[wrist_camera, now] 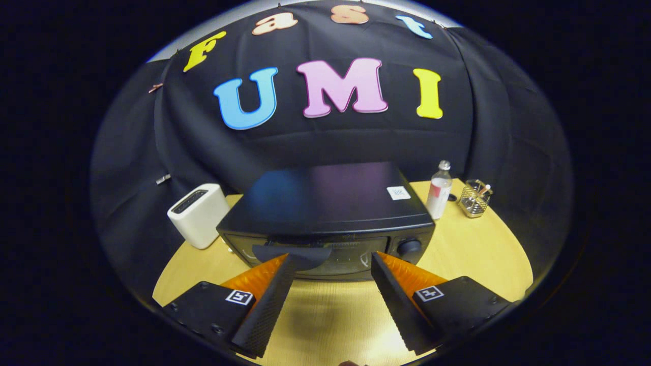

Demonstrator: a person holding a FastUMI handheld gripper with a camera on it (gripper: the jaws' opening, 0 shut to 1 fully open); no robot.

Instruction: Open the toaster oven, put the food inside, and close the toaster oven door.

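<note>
A black toaster oven [330, 203] stands on the round wooden table [473, 249], its glass door shut and facing me. The door's dark handle [292, 252] runs along the top of the door, just ahead of my left fingertip. A round knob [408, 247] sits on the oven's right front panel. My gripper [333, 256] is open, its fingers spread wide in front of the door with nothing between them. The left fingertip is at the handle's underside; I cannot tell whether it touches.
A white two-slot toaster [198, 214] stands left of the oven. Right of it are a small clear bottle [439, 190] with a red-and-white label and a wire holder [474, 199] with a stick in it. Bare tabletop lies under my fingers.
</note>
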